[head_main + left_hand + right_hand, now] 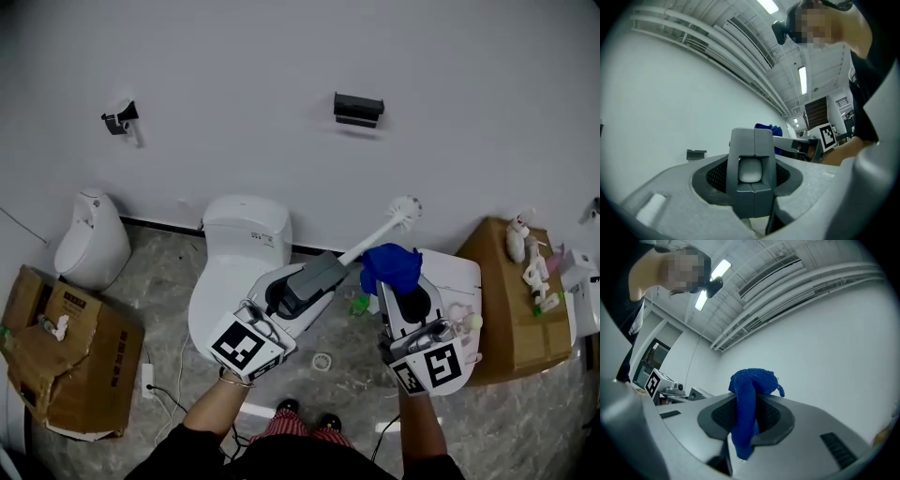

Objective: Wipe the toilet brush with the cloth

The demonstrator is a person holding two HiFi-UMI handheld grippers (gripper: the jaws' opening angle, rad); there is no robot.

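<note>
Okay, head view first. The left claw point(330, 266) is clamped on the toilet brush point(380, 230). Its white handle runs up and away from the claw's tip to the round head in front of the wall point(281, 56). The right claw point(394, 286) is pinched shut on a blue cloth point(389, 262) bunched over its tip. The cloth is just to the right of the left claw's tip and right beside the brush handle, but I can't tell if they touch. A white toilet point(234, 248) sits under and left of the left claw.

Left gripper view: the left claw point(753, 139) has both jaws closed around the toilet brush point(750, 169), seen end-on. The blue cloth point(766, 128) peeks out just past the tip, slightly right.

Right gripper view: the right claw point(745, 420) has its jaws squeezed on the blue cloth point(752, 383). The cloth hangs down between them and bulges over the tips. The left claw's marker cube point(653, 382) shows far off to the left.
</note>
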